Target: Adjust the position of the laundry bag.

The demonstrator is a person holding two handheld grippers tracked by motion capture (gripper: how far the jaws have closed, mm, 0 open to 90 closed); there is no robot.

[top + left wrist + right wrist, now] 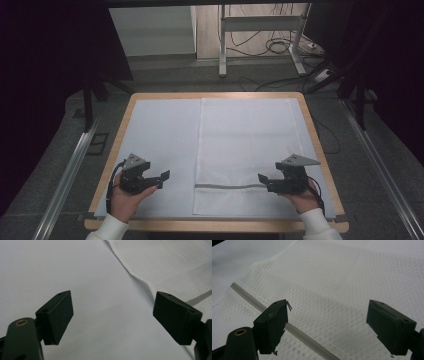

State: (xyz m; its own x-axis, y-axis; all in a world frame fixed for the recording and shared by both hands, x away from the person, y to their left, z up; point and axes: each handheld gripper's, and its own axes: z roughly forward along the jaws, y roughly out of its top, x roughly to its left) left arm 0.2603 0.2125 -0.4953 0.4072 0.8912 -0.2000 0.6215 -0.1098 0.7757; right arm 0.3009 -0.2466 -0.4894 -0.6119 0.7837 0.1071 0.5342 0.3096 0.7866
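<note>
A dim room with a grey floor and a desk frame at the back surrounds a wood-edged surface covered by a pale sheet, and on that sheet lies a white mesh laundry bag, flat, its long axis running from 12 to 6 o'clock in the high view. A grey zipper crosses the bag from 9 to 3 o'clock near its near end. The right gripper hovers at the bag's 3 o'clock edge, level with the zipper, its jaws spread wide with nothing between them; its own view looks straight onto the mesh and zipper. The left gripper, likewise agape and empty, sits off the bag at 9 o'clock over bare sheet, the bag's edge just beside it. By my reading the right gripper is nearer to the zipper.
</note>
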